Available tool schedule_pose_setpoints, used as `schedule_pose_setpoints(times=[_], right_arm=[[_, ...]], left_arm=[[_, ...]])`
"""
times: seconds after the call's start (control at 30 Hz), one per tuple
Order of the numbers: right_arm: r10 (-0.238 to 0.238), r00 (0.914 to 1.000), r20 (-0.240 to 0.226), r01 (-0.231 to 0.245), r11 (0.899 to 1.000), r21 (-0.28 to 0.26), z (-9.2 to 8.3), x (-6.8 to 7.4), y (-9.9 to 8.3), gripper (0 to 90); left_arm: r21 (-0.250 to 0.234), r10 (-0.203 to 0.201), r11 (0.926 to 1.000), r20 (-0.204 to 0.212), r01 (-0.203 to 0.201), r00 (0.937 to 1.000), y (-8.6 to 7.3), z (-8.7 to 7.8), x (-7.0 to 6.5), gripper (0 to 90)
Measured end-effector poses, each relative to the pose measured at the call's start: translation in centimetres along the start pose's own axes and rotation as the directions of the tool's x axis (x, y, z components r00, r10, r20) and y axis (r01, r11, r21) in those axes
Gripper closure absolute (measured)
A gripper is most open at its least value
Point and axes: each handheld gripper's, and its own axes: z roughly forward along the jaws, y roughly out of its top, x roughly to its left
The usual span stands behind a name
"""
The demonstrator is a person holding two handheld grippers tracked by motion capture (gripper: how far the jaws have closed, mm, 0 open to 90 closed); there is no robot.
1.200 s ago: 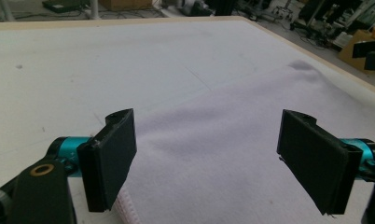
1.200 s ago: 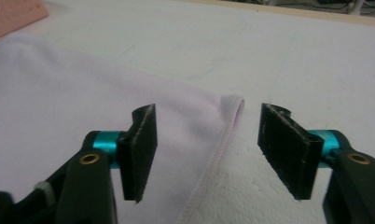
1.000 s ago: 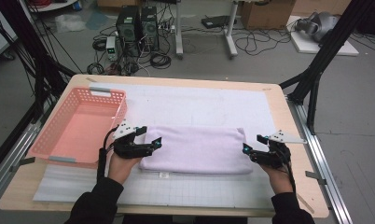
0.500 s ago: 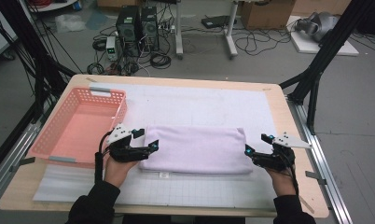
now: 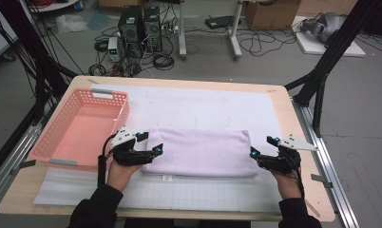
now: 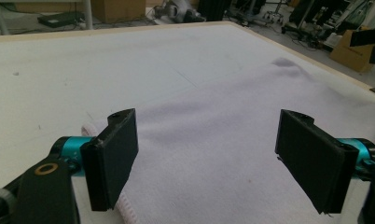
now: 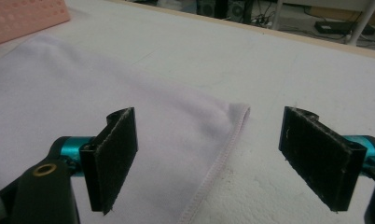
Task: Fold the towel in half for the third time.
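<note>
Just let go of the folded towel (image 5: 201,151), both grippers (image 5: 148,153) (image 5: 256,157) gaping wide at its ends now, fold looks done.

The right gripper (image 7: 206,158) hovers with its jaws wide apart, nothing between the pads. Below them lies the pale lilac towel (image 7: 83,107), its stitched corner ending between the jaws on the white mat (image 7: 279,70). Beyond the towel's far end sits the pink basket (image 7: 22,16).
</note>
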Motion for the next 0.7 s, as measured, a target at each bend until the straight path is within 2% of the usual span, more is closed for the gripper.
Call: schedule_pose_setpoints(times=[0.2, 0.4, 0.57, 0.7], right_arm=[[0.01, 0.9999, -0.006, -0.01, 1.0, 0.002, 0.2, 0.0, 0.0, 18.4], [0.001, 0.9996, -0.027, -0.001, 1.0, 0.003, 0.3, 0.3, 0.1, 18.4], [0.005, 0.9995, -0.031, -0.005, 1.0, 0.002, 0.3, 0.3, 0.1, 18.4], [0.0, 0.9994, -0.034, 0.0, 1.0, 0.002, 0.4, 0.3, 0.1, 18.4]], left_arm=[[0.019, 0.007, 0.9998, 0.001, -0.007, 1.0, -0.2, 0.0, -0.1, 21.6], [0.028, 0.008, 0.9996, -0.004, -0.008, 1.0, -0.1, 0.0, -0.6, 21.6], [0.066, 0.033, 0.9973, -0.01, -0.032, 0.9994, -0.4, 0.0, -1.2, 21.6], [0.092, 0.023, 0.9956, -0.022, -0.02, 0.9995, -0.8, -0.3, -1.2, 21.8]])
